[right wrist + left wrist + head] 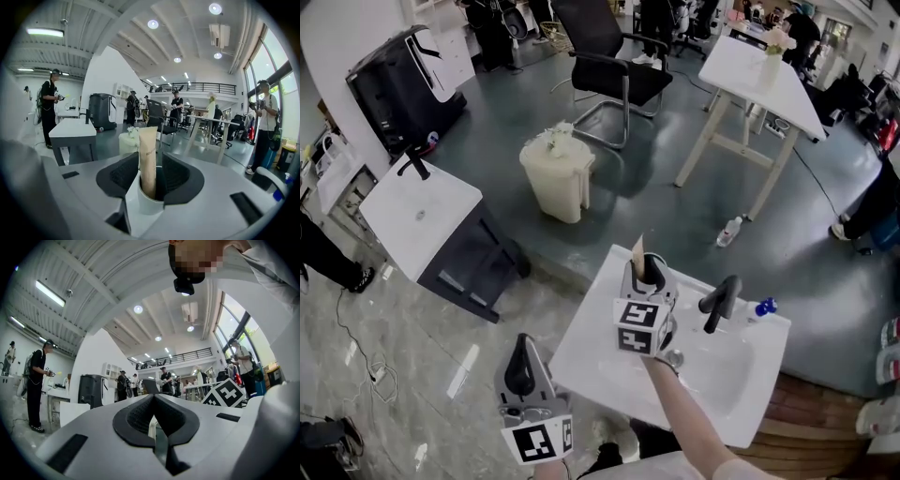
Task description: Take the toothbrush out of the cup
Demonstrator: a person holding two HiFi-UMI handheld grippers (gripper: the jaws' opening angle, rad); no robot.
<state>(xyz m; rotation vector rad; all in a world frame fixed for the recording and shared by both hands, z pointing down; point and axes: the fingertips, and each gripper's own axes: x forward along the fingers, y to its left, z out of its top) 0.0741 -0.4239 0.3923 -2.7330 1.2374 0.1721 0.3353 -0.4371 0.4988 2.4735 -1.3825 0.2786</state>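
Note:
A white cup (149, 204) stands on the white washbasin counter (600, 328), and a tall flat beige pack (148, 159) stands upright in it. My right gripper (154, 164) is open, with the cup and the pack between its two black pads; the pads do not visibly press on either. In the head view, that right gripper (649, 270) hides the cup, and only the beige pack's tip (637, 248) shows above it. My left gripper (522, 342) is held off the counter's left edge, above the floor. The left gripper (153, 397) is shut, and I see nothing between its jaws.
A black tap (719, 302) stands behind the basin bowl (722, 375), with a small blue-capped bottle (764, 307) to its right. On the floor beyond stand a cream bin (556, 173), a second washbasin unit (417, 211), a chair (614, 70) and a white table (759, 70).

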